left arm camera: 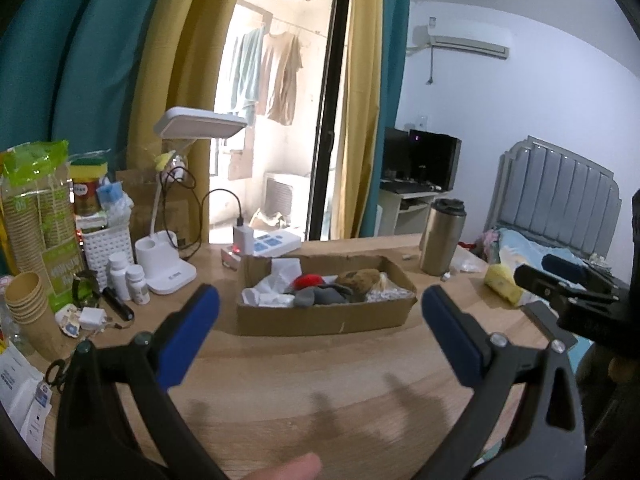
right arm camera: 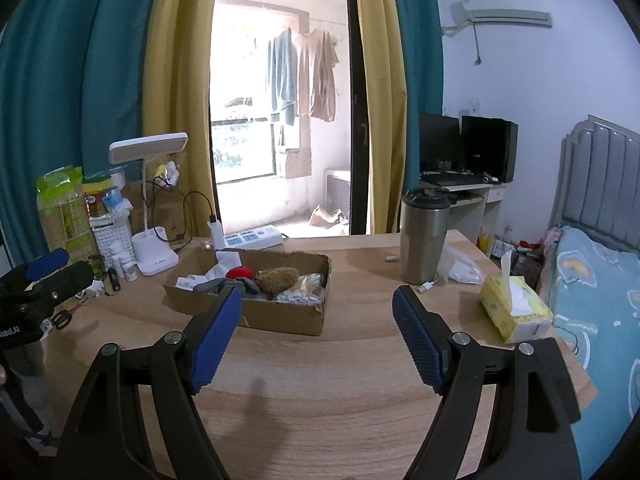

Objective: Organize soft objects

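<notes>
I hold both grippers above the wooden desk [left arm camera: 320,380], pointed toward the shallow cardboard box [left arm camera: 324,314] that sits near the middle of it. My left gripper [left arm camera: 320,304] has its blue-padded fingers [left arm camera: 188,336] spread wide with nothing between them; through the gap I look straight at the box. My right gripper [right arm camera: 318,320] is likewise spread and empty, and from its camera the box [right arm camera: 280,320] lies a little to the left of the gap, with one finger [right arm camera: 214,342] overlapping its near wall.

The soft things are all inside the box: a red plush piece [left arm camera: 308,282], grey fabric [left arm camera: 320,296] bundled beside it, a brown fuzzy lump [left arm camera: 358,280], crumpled white tissue [left arm camera: 268,296] at the left end and a clear bag [left arm camera: 388,290] at the right end. They lie packed together, touching one another.

Beyond the box stand a white power strip [left arm camera: 272,242] with a charger plugged in, and a steel tumbler [right arm camera: 424,236] with a dark lid, well to the right. A yellow tissue pack [right arm camera: 514,308] rests near the desk's right edge, beside the bed [right arm camera: 600,300]. At the left are a white desk lamp [left arm camera: 172,268], two small white bottles [left arm camera: 128,276], a perforated white basket [left arm camera: 106,246] and stacked paper cups [left arm camera: 28,300]. A fingertip [left arm camera: 288,468] shows at the bottom of the left view.
</notes>
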### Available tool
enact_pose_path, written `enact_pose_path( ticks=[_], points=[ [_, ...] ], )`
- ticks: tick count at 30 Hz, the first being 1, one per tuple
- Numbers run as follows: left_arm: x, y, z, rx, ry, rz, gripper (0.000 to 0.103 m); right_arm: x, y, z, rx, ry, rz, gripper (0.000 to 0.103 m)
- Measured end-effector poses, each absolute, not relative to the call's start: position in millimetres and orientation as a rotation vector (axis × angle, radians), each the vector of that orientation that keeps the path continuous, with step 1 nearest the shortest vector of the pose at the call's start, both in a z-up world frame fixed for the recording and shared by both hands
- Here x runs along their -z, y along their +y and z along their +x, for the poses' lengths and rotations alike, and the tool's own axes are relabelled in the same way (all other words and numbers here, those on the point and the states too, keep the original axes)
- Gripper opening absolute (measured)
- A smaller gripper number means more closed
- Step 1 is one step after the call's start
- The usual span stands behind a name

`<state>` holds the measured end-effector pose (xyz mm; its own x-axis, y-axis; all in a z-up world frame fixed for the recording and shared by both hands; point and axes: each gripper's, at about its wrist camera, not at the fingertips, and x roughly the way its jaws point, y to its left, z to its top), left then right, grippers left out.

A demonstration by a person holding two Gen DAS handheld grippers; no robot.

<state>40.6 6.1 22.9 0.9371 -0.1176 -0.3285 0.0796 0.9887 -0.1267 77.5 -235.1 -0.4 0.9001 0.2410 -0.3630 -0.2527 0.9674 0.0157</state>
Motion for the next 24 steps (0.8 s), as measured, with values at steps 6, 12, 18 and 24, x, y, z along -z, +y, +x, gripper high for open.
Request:
enact_pose_path(
  ticks=[6,12,18,24],
  points=[
    [-22.5,5.7,39.3,0.094,0.34,-0.109,0.102,1.2,-232.2,79.5,-0.264,0.38,-0.035,0.081],
    [-19.5,11.5,38.2,0.089,0.35,-0.119,0.102,2.6,-231.9,82.1,-0.264,0.388,-0.039,0.081],
    [-19.8,13.7,36.5,0.107,0.35,-0.126,0.102,0.3,-228.4,78.8,-0.269,0.363,-0.046,0.081],
    [-19.9,13.8,36.6,0.105,0.35,-0.128,0.102,-0.9,-224.8,78.0,-0.278,0.361,-0.055,0.081]
  ],
)
